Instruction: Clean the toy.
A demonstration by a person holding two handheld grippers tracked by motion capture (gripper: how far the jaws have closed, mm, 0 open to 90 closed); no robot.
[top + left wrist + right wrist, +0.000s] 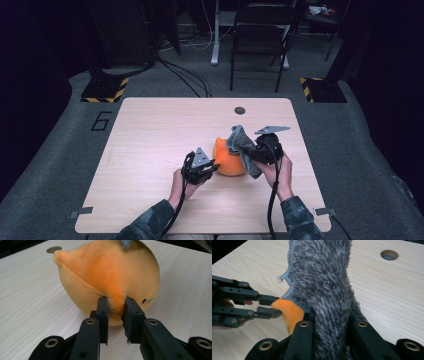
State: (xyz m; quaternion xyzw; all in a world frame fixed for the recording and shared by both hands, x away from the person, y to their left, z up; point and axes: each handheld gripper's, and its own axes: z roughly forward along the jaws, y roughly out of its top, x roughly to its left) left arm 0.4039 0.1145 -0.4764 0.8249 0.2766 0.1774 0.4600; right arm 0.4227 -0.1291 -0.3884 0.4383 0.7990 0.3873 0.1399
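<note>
The left gripper point(115, 305) pinches a raised fold of the orange plush toy point(107, 275) between its two black jaws; in the left gripper view the pads press into the soft fabric at the toy's lower front, and the fabric bulges between them. The right gripper point(329, 322) is clamped on a grey fleecy cloth point(324, 285), whose pile fills the gap between the jaws and stands up above them in the right gripper view. In the high view the left gripper point(212, 166) lies low at the toy's left side, while the right gripper point(255, 152) sits at the toy's right side with the cloth point(242, 145) draped from it over the top of the toy point(227, 161). The cloth appears to touch the toy's upper surface, though the contact line is too small to confirm. The toy rests on the light wooden table point(150, 150), right of centre and toward the near edge. A round cable hole point(239, 110) lies in the tabletop beyond the toy. A folding chair point(260, 35) stands on the floor behind the table.
</note>
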